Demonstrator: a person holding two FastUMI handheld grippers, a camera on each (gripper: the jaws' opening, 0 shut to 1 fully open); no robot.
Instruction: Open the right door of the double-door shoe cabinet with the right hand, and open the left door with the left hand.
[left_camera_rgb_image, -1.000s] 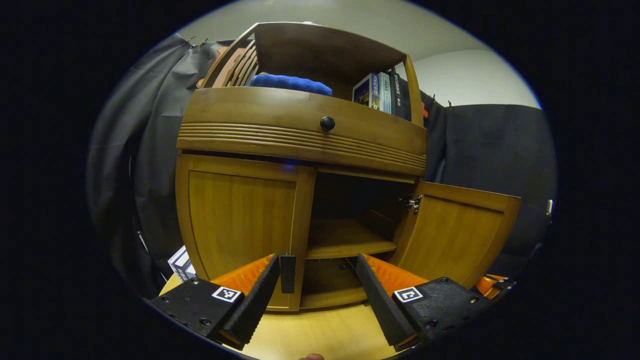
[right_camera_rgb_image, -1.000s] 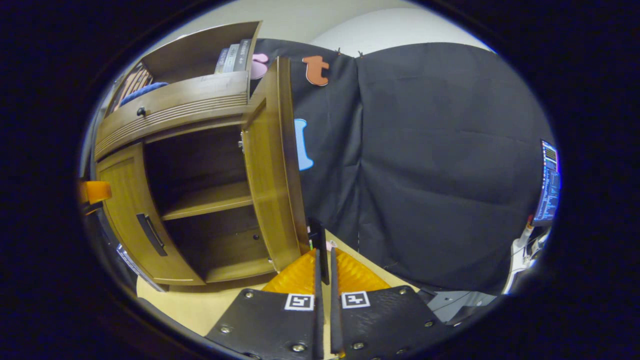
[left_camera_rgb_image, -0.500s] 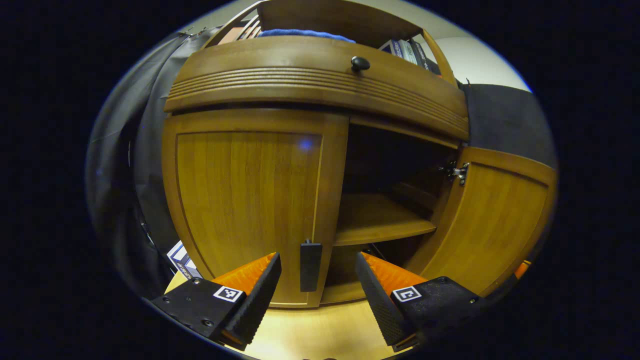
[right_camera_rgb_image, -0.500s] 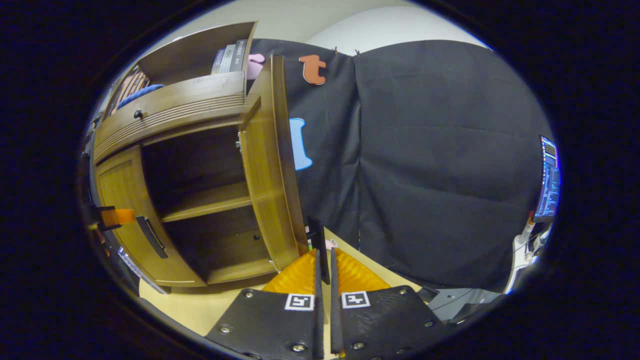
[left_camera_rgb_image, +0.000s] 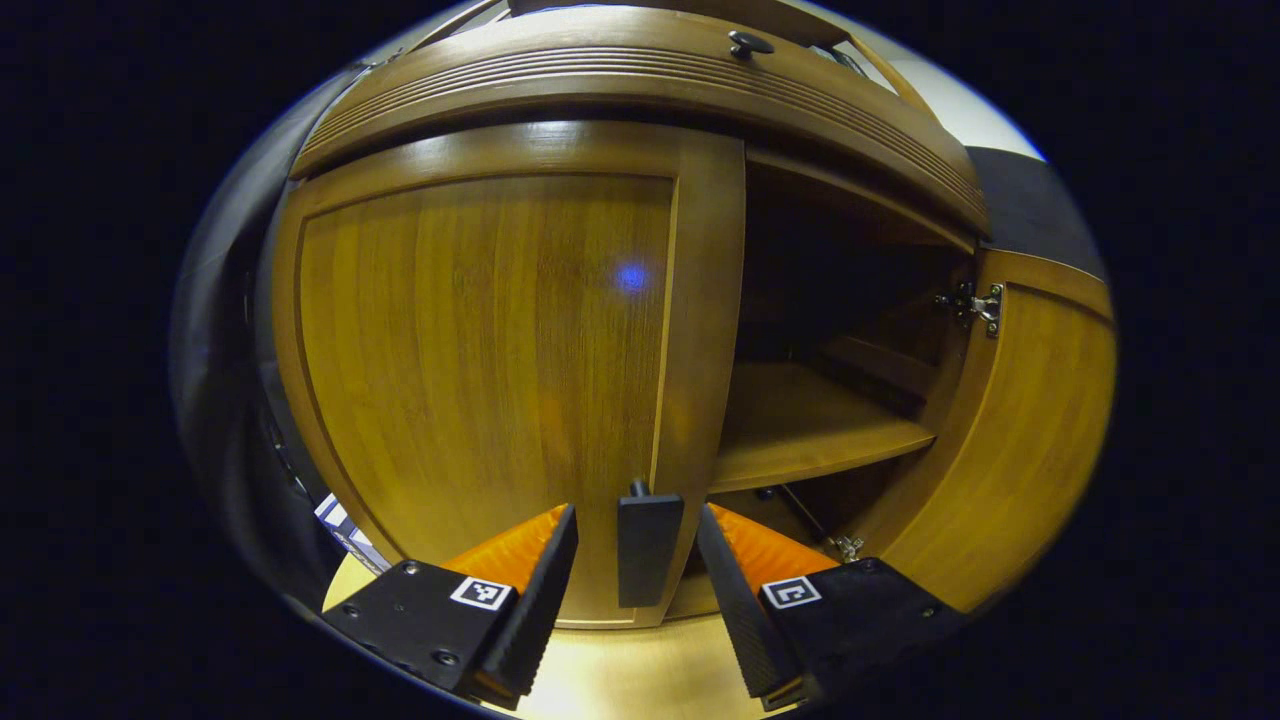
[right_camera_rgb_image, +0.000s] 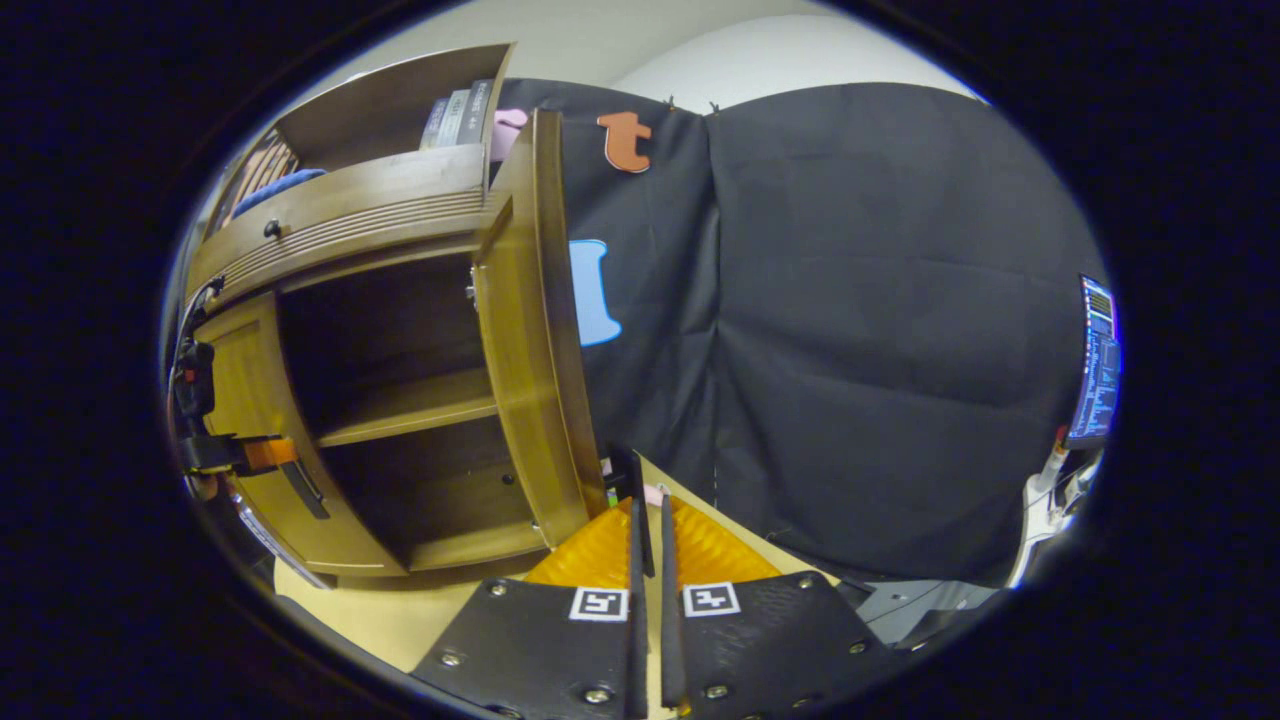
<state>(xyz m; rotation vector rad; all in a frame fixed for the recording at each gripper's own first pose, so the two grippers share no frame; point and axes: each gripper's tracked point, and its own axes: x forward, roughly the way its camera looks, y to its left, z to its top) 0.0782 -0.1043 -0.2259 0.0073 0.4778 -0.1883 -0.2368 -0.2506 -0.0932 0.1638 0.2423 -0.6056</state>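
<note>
While the left door of the shoe cabinet sits flat against the cabinet front, the left gripper is right up to it with fingers spread apart, released. The door's black handle stands between the two fingertips at the door's right edge, near its lower corner; cannot tell if either pad touches it, a gap shows on both sides. In the right gripper view the same gripper shows as an orange and black piece at the closed door's handle, at the cabinet's left side.

The right door is swung wide open, hinged on the cabinet's right edge, its free edge toward the camera. The right gripper has its fingers clenched nearly together on that door's thin black handle, which stands up out of the narrow slit between them, low on the door's outer edge. In the left gripper view the open door stands at the right with a metal hinge at its top inner corner.

The open half shows one inner shelf and a dark lower bay. A grooved drawer front with a round black knob runs above the doors. Books and a blue cloth sit in the top shelf. The cabinet stands on a light wooden tabletop. A lit screen is at the far right.
</note>
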